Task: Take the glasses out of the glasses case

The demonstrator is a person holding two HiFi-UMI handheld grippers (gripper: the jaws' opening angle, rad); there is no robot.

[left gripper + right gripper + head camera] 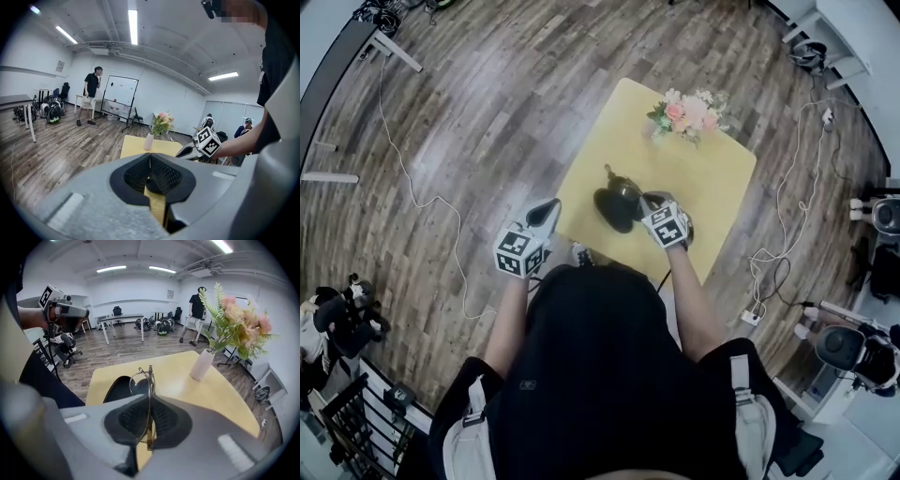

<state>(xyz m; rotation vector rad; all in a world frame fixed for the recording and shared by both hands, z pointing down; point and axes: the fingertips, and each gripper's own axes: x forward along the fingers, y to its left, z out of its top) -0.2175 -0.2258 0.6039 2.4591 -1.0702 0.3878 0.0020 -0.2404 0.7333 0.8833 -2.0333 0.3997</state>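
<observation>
The right gripper (150, 401) is closed on the glasses (143, 382). Its pads pinch the thin metal frame, so only one lens ring and a bit of arm show above them. The glasses hang over the near edge of the yellow table (187, 399), just above the black case (118, 387), which is partly hidden by the gripper's body. The left gripper (150, 158) has its jaws together on nothing and sits off the table's left edge. A white vase (202, 364) stands at the far corner.
</observation>
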